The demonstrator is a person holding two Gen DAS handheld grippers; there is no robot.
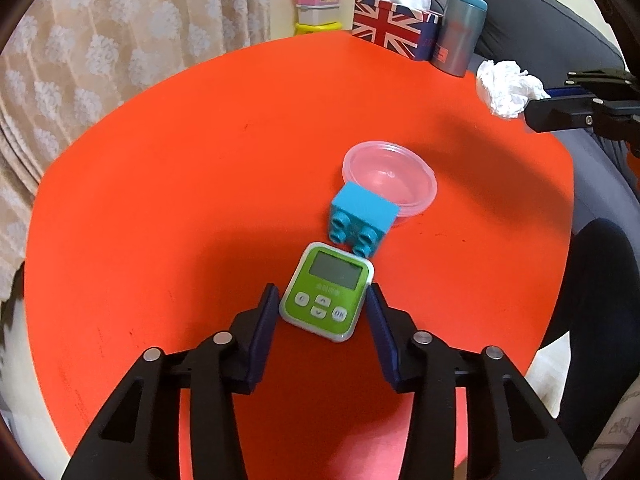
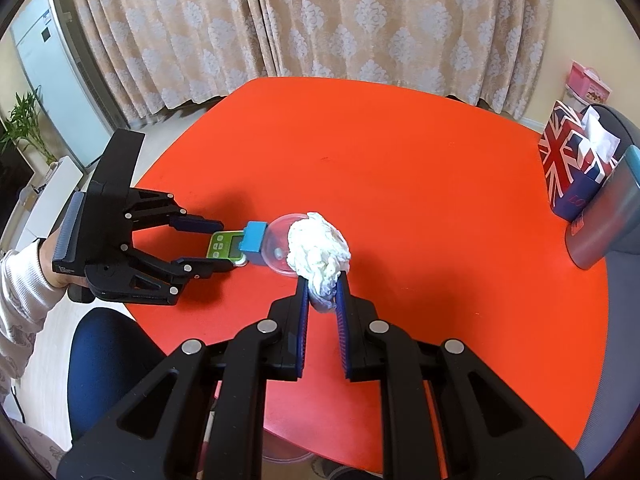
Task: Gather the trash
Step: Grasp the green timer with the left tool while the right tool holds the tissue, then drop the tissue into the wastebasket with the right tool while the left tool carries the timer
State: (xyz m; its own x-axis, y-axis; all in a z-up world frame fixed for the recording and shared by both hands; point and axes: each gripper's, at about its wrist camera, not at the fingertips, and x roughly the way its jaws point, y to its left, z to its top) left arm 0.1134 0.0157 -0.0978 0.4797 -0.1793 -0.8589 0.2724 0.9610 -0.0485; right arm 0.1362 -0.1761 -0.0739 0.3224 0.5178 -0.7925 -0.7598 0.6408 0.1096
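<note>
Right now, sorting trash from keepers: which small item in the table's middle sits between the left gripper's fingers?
The green timer, flanked by the left gripper; blue block and clear lid lie beyond.

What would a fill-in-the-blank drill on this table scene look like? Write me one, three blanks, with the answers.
1. The right gripper is shut on a crumpled white ____.
2. The left gripper has its fingers on either side of the ____ timer.
3. The blue block lies between the timer and the clear plastic ____ on the orange table.

Missing words: tissue; green; lid
</note>
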